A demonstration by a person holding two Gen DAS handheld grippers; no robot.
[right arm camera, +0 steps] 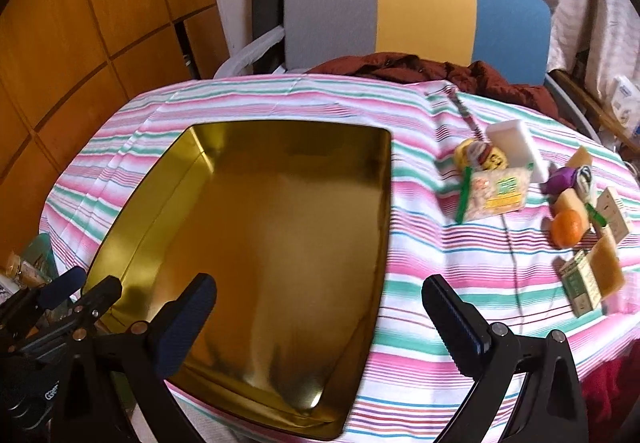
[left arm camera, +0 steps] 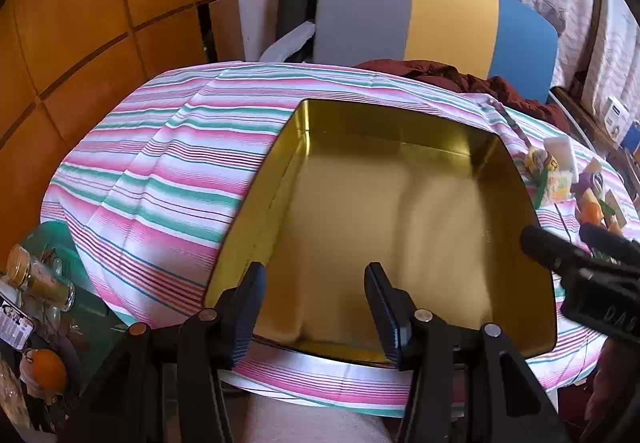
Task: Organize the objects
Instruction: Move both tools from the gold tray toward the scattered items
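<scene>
Writing on the packet (right arm camera: 495,194) and box (right arm camera: 582,285) is unreadable.

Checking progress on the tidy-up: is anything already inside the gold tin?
No. In the right wrist view the gold tin shows only its bare shiny floor, while the orange and the other small items lie on the striped cloth beside it.

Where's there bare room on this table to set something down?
Free: the bare inside of the gold rectangular tin, the striped tablecloth to its left, and the cloth strip between the tin and the snack packet. Crowded: the right edge around the orange fruit.
</scene>
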